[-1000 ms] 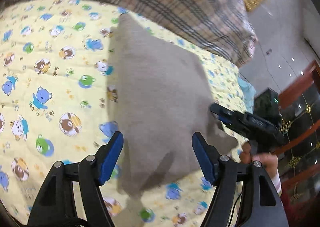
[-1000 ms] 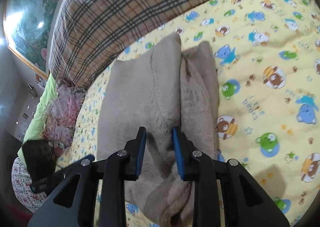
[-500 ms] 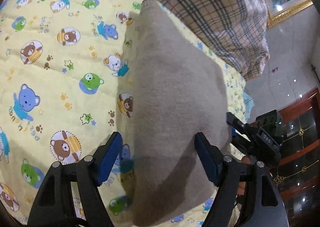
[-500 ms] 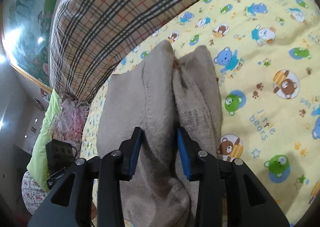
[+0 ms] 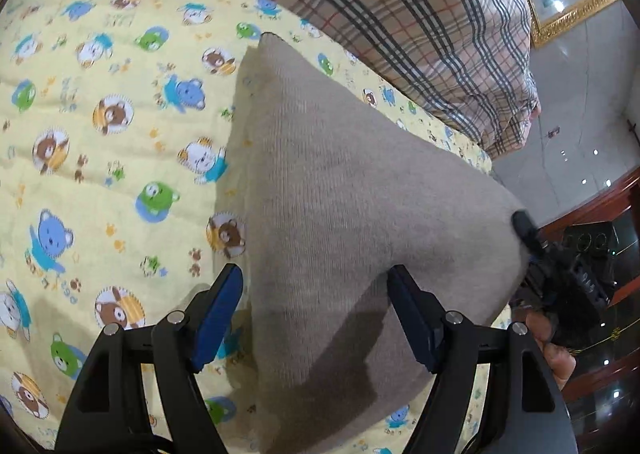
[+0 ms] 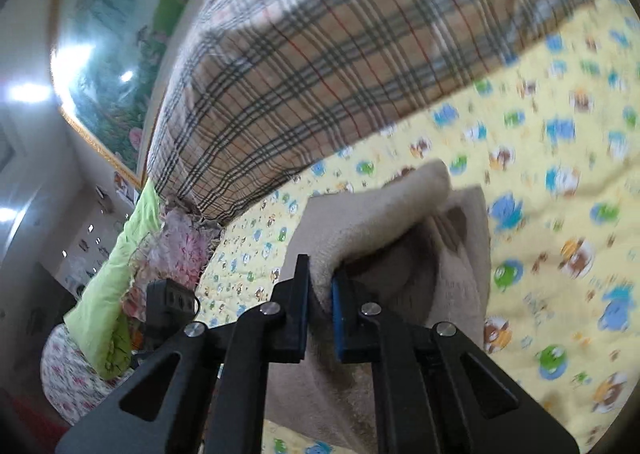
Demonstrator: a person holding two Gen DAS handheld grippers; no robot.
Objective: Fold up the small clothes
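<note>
A beige knit garment (image 5: 340,193) lies on a yellow bear-print bed sheet (image 5: 100,133). In the left wrist view my left gripper (image 5: 316,290) is open, its blue pads on either side of the garment's near edge, not gripping it. My right gripper (image 6: 322,278) is shut on a fold of the beige garment (image 6: 380,221) and lifts that edge off the sheet. The right gripper also shows at the right of the left wrist view (image 5: 532,242), holding the garment's raised corner.
A plaid blanket (image 5: 400,5) lies along the far side of the bed. A green pillow (image 6: 116,254) and a pink floral cloth (image 6: 180,242) lie at the bed's left end. A framed painting (image 6: 120,53) hangs on the wall. Dark wood furniture (image 5: 600,213) stands on the right.
My right gripper has closed on the garment's fold and raised it. The left gripper stayed open over the near edge while the garment's right side lifted.
</note>
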